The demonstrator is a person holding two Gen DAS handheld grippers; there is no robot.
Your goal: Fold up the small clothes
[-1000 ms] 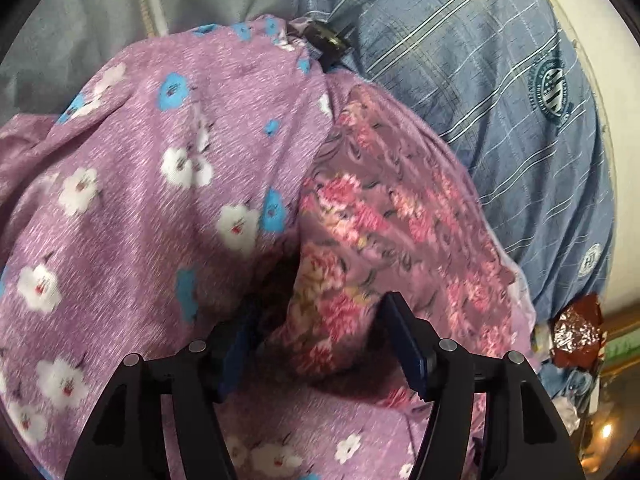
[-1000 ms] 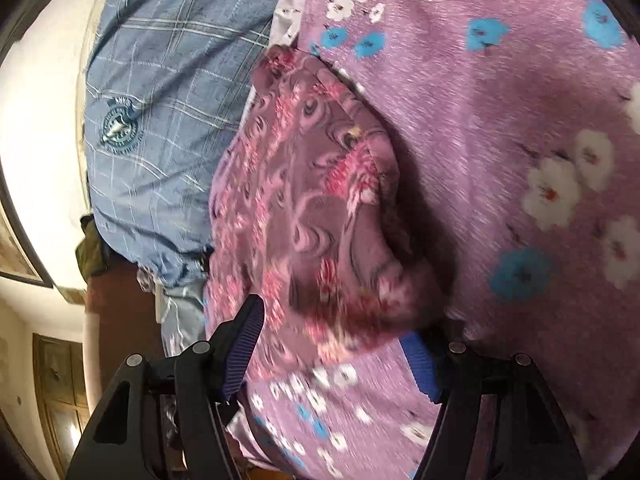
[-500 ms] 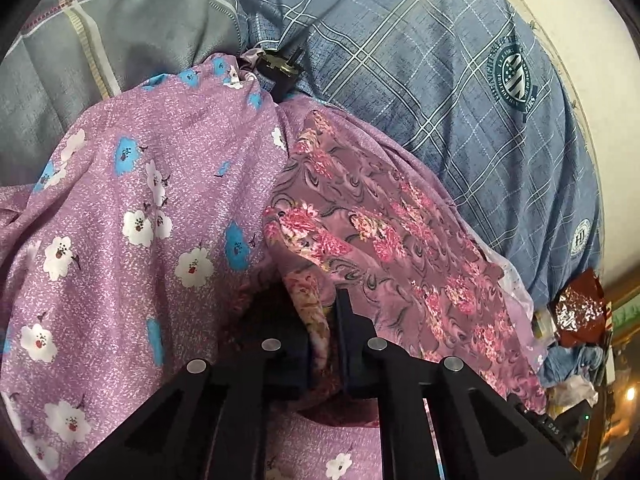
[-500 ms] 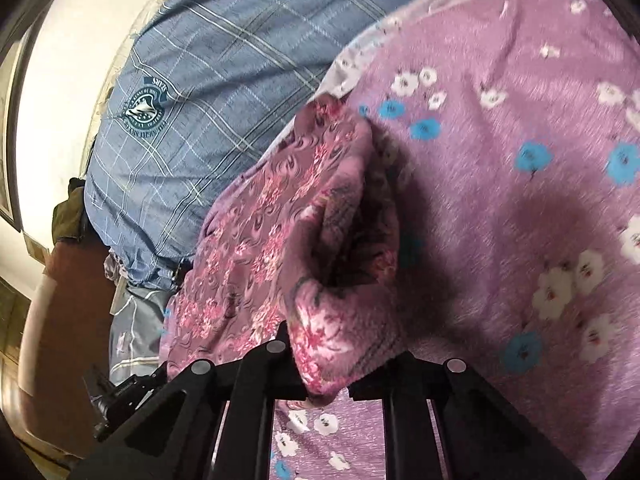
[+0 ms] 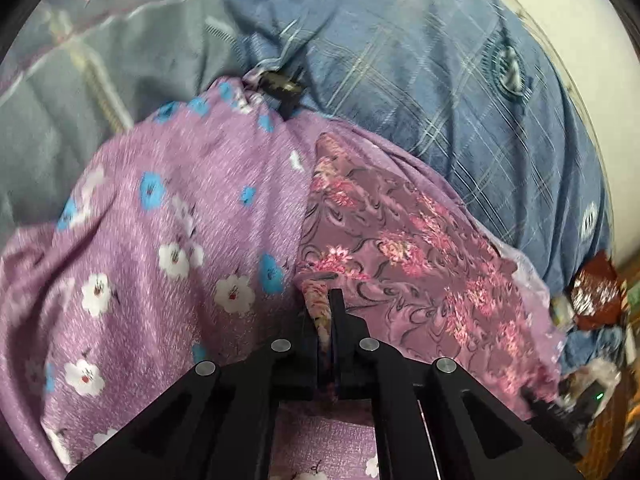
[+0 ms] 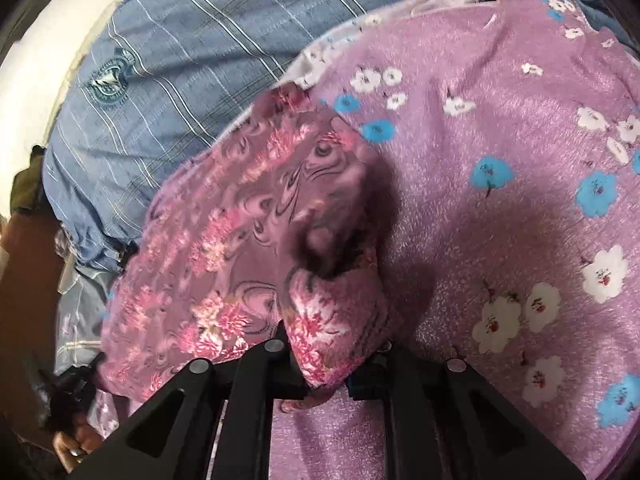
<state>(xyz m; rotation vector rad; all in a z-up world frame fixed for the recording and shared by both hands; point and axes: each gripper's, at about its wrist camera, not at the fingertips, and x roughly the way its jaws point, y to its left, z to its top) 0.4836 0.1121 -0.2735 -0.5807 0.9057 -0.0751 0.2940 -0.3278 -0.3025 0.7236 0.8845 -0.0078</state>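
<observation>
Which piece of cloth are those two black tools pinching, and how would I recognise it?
Start at the big lilac sheet printed with white and blue flowers. On it, beside the blue checked cover, lies a small dusky-mauve garment, its near edge pinched by both the left gripper and the right gripper. Unlike the sheet, it has dark swirls and clustered pink blossoms.

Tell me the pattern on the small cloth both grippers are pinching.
Mauve small cloth with pink flower clusters and dark swirls; clearest in the right wrist view.
</observation>
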